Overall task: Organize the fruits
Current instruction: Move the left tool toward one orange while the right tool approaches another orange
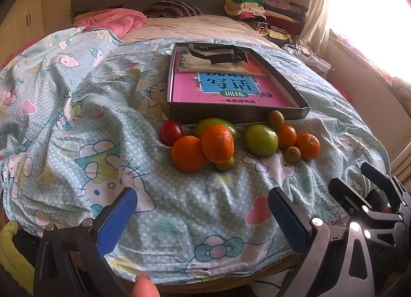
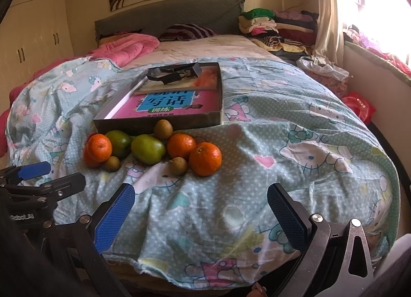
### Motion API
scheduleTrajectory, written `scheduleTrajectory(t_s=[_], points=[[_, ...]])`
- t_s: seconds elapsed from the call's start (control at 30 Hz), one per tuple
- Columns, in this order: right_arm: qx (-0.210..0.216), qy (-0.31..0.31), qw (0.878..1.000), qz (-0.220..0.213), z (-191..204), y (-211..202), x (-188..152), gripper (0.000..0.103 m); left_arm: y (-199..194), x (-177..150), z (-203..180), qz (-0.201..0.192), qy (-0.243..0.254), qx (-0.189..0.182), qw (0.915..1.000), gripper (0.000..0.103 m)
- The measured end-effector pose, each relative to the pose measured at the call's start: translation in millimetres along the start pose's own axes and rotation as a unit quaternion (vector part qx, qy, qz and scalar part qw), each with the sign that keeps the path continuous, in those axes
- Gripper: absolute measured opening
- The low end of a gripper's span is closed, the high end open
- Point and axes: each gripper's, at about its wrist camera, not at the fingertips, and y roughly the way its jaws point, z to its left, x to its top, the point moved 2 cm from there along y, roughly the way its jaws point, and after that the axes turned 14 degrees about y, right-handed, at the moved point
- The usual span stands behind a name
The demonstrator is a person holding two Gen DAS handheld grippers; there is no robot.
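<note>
Left gripper (image 1: 203,209) and right gripper (image 2: 200,207) both spread wide, nothing held, hovering over the quilt (image 1: 77,122) short of the fruit. Nothing sorted yet, by the look of it: fruit in one loose clump on the quilt against the front wall of the tray (image 1: 231,113), none inside, tray occupied by books (image 1: 226,89). Four oranges (image 1: 217,143), two green fruits (image 1: 261,140), three small brown kiwis (image 1: 275,119), one red fruit (image 1: 170,132); skins intact, several touching.

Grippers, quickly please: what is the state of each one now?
Left gripper: open, holding nothing.
Right gripper: open, holding nothing.
</note>
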Motion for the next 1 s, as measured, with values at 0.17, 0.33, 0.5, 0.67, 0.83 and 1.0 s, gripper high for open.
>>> scheduleTrajectory(t_s=[0.17,0.33,0.5,0.67,0.83,1.0], points=[[-0.018,-0.004,1.0,0.003,-8,16,12,0.103,4,8,6,-0.004,0.0,-0.011,0.9999,0.094],[-0.021,-0.016,0.999,0.023,-11,40,24,0.103,11,24,8,-0.007,0.012,-0.023,0.9996,0.079],[-0.017,-0.02,0.999,0.038,-10,58,30,0.094,21,37,2,-0.001,0.026,-0.032,0.9992,0.064],[-0.004,-0.025,0.999,0.046,-8,67,34,0.076,30,41,-6,0.005,0.048,-0.021,0.9986,0.052],[-0.004,-0.029,0.998,0.058,-9,78,34,0.071,37,41,-9,0.006,0.059,-0.01,0.9982,0.048],[0.014,-0.034,0.997,0.071,-5,87,36,0.052,41,43,-10,0.008,0.064,-0.001,0.9979,0.044]])
